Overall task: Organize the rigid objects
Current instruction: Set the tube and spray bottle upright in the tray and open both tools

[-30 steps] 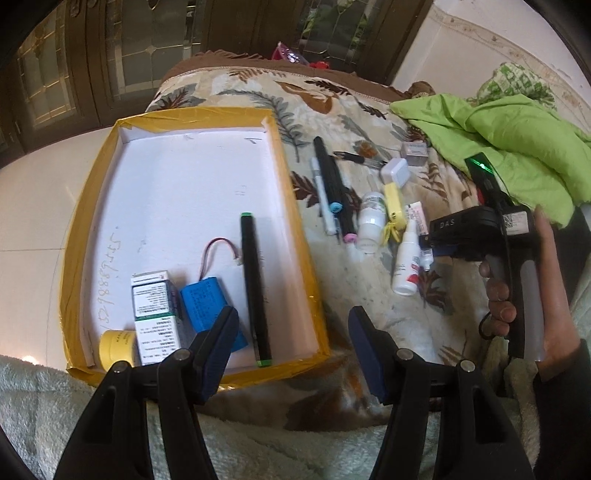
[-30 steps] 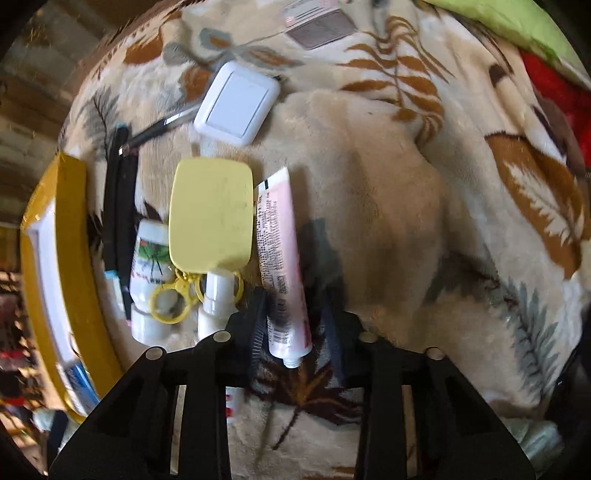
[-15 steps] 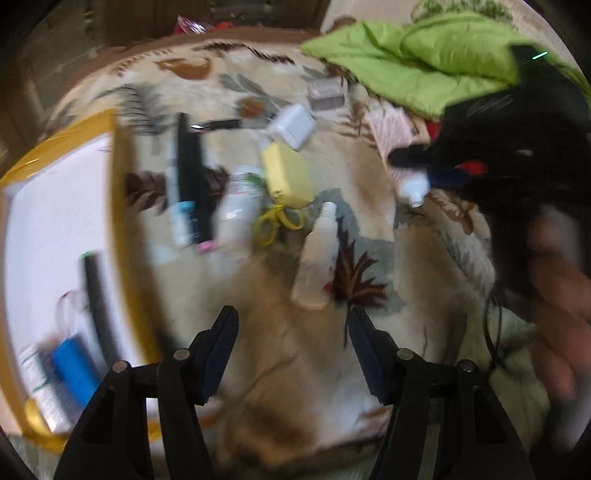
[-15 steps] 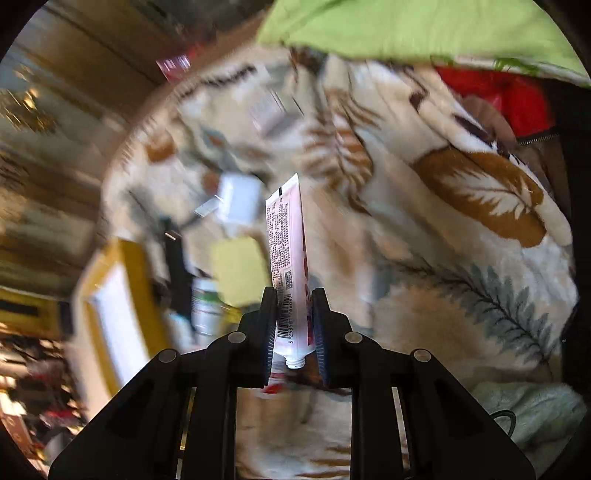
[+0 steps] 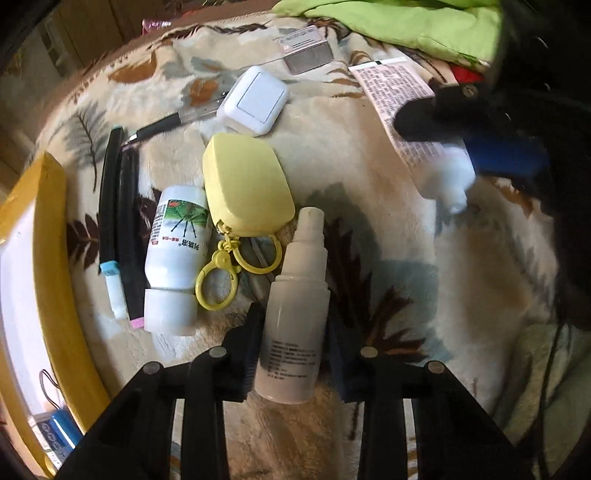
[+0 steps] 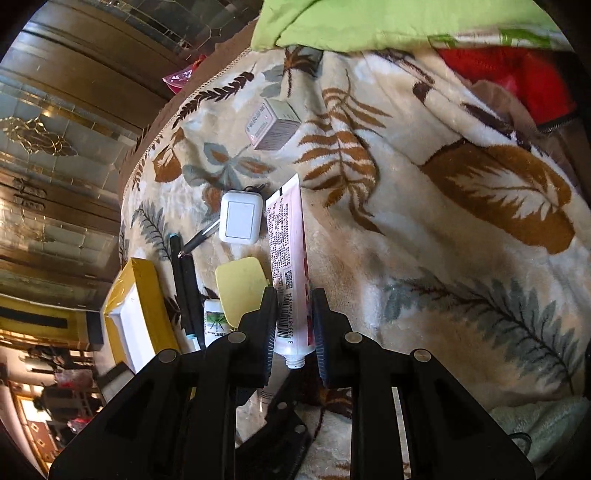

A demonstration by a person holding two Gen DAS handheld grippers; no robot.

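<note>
My left gripper (image 5: 293,345) is open around a white spray bottle (image 5: 295,325) that lies on the leaf-print blanket; its fingers stand on either side, and I cannot tell if they touch it. My right gripper (image 6: 293,326) is shut on a pink-and-white tube (image 6: 286,266) and holds it above the blanket; the tube also shows in the left wrist view (image 5: 406,110). The yellow-rimmed white tray (image 5: 48,280) is at the left, also in the right wrist view (image 6: 136,317).
Beside the spray bottle lie a yellow case with key clips (image 5: 245,188), a white pill bottle (image 5: 177,254), dark pens (image 5: 118,221), a white square case (image 5: 255,99), a metal pen (image 5: 173,120) and a small grey box (image 5: 304,50). Green cloth (image 6: 388,22) lies at the back.
My left gripper swung right from the tray and came down around the spray bottle. My right gripper closed on the tube and lifted it off the blanket.
</note>
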